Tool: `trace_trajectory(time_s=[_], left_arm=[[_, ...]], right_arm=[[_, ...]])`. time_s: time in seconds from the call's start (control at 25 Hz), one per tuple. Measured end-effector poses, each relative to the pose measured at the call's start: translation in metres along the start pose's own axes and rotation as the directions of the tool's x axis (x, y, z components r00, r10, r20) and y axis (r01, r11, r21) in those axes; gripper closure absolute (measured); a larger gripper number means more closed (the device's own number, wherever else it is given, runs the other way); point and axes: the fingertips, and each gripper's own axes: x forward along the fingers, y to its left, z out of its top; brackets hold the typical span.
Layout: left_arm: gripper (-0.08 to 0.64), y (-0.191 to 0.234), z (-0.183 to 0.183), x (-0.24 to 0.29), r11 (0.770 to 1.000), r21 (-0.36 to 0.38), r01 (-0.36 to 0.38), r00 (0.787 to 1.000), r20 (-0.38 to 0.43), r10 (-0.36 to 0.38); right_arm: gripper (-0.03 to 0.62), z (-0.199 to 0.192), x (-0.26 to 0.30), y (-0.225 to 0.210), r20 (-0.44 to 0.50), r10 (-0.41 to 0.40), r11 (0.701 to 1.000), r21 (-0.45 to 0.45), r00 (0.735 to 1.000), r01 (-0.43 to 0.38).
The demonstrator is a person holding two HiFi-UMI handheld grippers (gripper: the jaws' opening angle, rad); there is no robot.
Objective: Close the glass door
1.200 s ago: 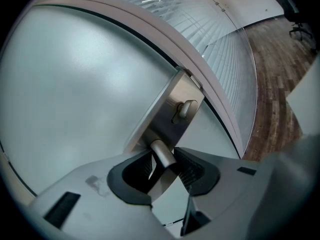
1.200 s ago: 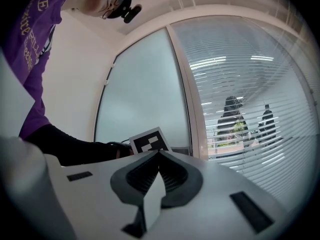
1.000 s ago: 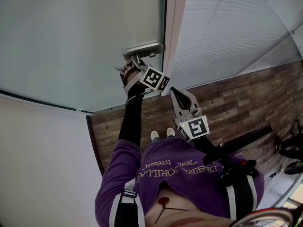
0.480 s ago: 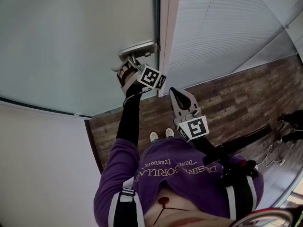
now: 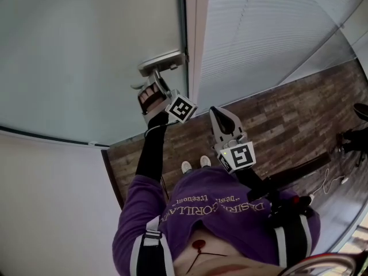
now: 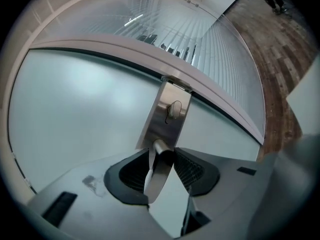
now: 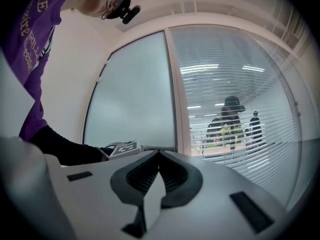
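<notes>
Landmark: steel handle plate [image 5: 163,60] at the closing edge of the frosted glass door [image 5: 86,50]. A lever handle [image 6: 157,174] comes off the plate's lower part. A small thumb-turn [image 6: 174,109] sits higher on the plate, toward the door frame [image 5: 195,39]. The left gripper [image 5: 150,84] is just below the plate in the head view. In its own view its jaws are clamped on the lever, with a ribbed pad on each side of the metal bar. The plate's far end is right beside the frame. The door edge lies close along the frame with only a thin dark line between them; whether it is latched cannot be told. The right gripper [image 5: 217,112] is down and to the right of the plate, on the frame's other side. Its jaws are pressed together with nothing between them, and it touches nothing. A slatted blind pane [image 5: 270,33] fills the area right of the plate, beyond the frame. Wood-pattern floor [image 5: 287,119] shows below it.
</notes>
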Motion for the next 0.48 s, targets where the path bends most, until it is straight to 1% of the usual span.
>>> trace_trajectory(time_s=[0.04,0.12,0.16,0.2,0.24,0.28,0.32,0.36,0.4,0.44,0.48], left_arm=[[0.431,0.002,-0.002,-0.005,1.000,0.003,-0.013,1.000,0.004,0.013],[0.431,0.013,-0.006,-0.017,0.996,0.005,-0.085,0.996,0.024,0.084],[0.431,0.019,-0.008,-0.024,0.993,-0.007,-0.117,0.992,0.041,0.117],[0.433,0.023,-0.011,-0.032,0.991,-0.035,-0.133,0.989,0.060,0.135],[0.433,0.026,-0.014,-0.041,0.988,-0.078,-0.134,0.987,0.076,0.140],[0.433,0.027,-0.020,-0.049,0.983,-0.135,-0.120,0.987,0.086,0.132],[0.433,0.026,-0.028,-0.058,0.974,-0.205,-0.092,0.989,0.093,0.113],[0.433,0.022,-0.036,-0.067,0.956,-0.287,-0.054,0.991,0.101,0.086],[0.434,0.018,-0.045,-0.075,0.926,-0.377,-0.010,0.992,0.116,0.058],[0.439,0.014,-0.053,-0.085,0.880,-0.474,0.032,0.990,0.136,0.037],[0.481,0.011,-0.061,-0.094,0.817,-0.572,0.070,0.987,0.158,0.026]], right_arm=[[0.595,0.001,-0.001,-0.001,0.002,-0.002,1.000,0.000,1.000,0.002],[0.595,0.004,-0.001,-0.003,0.010,-0.008,1.000,0.008,1.000,0.007],[0.595,0.005,0.000,-0.005,0.015,-0.011,1.000,0.016,1.000,0.011],[0.595,0.007,0.002,-0.007,0.017,-0.014,1.000,0.024,1.000,0.014],[0.595,0.009,0.004,-0.008,0.017,-0.014,0.999,0.032,1.000,0.014],[0.595,0.010,0.007,-0.008,0.013,-0.011,0.999,0.040,1.000,0.010],[0.595,0.010,0.010,-0.007,0.008,-0.004,0.999,0.048,1.000,0.003],[0.595,0.009,0.013,-0.005,0.004,0.005,0.998,0.057,1.000,-0.005],[0.595,0.009,0.017,-0.001,0.000,0.013,0.998,0.066,1.000,-0.013],[0.595,0.009,0.021,0.003,-0.002,0.024,0.997,0.072,1.000,-0.023],[0.595,0.010,0.024,0.008,-0.003,0.039,0.997,0.073,0.999,-0.038]])
